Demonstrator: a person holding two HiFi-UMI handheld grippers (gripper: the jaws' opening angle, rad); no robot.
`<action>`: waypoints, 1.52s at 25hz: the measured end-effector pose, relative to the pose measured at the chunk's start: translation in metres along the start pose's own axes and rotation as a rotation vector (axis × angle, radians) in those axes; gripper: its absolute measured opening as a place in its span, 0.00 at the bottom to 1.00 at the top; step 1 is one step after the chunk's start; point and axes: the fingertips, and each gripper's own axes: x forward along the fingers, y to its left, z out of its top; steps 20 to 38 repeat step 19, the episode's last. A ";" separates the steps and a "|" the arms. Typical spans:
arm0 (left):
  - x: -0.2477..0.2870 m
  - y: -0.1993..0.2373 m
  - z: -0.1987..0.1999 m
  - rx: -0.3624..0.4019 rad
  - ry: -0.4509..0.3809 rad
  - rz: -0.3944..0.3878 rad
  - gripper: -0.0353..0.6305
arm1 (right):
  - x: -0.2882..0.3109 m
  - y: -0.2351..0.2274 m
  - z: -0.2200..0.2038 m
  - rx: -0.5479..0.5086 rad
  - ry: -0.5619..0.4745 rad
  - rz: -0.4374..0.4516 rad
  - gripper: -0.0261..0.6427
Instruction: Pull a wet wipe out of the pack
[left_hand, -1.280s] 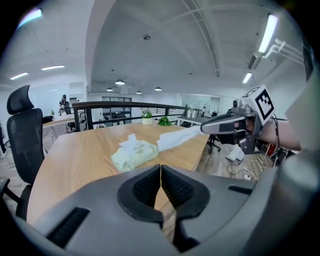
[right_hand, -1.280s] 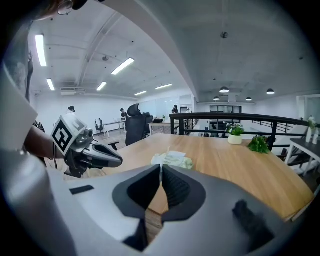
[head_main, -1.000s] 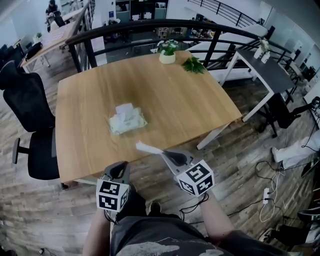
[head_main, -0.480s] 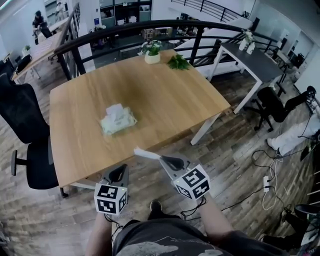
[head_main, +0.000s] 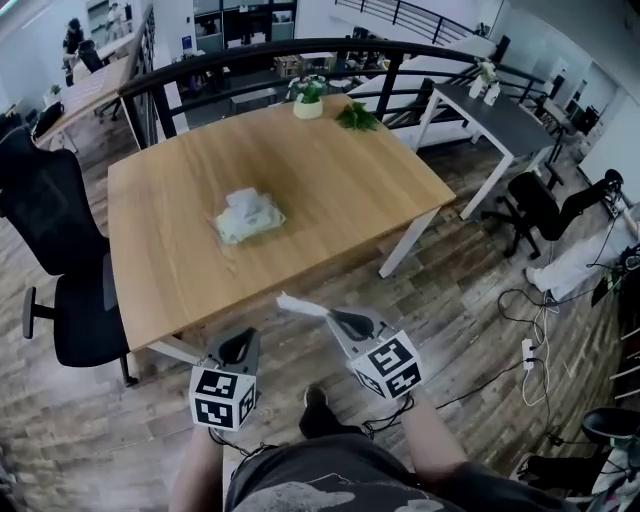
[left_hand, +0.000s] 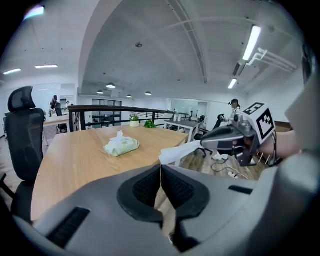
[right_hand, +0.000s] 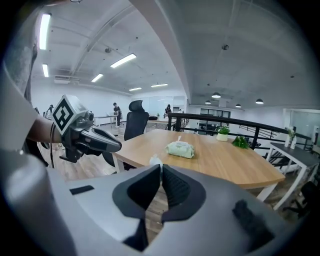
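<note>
Probably handles light, limp and damp, apt to cling or tear: wipe (head_main: 298, 304) pinched by one end in the clamped right hand-held gripper (head_main: 328, 314), near, off the counter (head_main: 350, 190), well apart from the soft pack (head_main: 248, 217) farther back; left hand-held gripper (head_main: 238, 338) closed, empty.

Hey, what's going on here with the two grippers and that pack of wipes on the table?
A person stands just off the near edge of the wooden table with a gripper in each hand. The right gripper is shut on a white wet wipe, which is clear of the pack. The left gripper is shut with nothing in it. The green wipe pack lies on the table, away from both grippers, with another wipe sticking up from its top.
</note>
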 end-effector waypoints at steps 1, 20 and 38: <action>-0.008 -0.001 -0.003 0.003 -0.003 -0.001 0.08 | -0.005 0.007 -0.001 -0.003 0.000 -0.009 0.08; -0.133 -0.058 -0.057 0.016 -0.062 -0.030 0.08 | -0.107 0.117 -0.029 -0.016 -0.004 -0.086 0.08; -0.133 -0.058 -0.057 0.016 -0.062 -0.030 0.08 | -0.107 0.117 -0.029 -0.016 -0.004 -0.086 0.08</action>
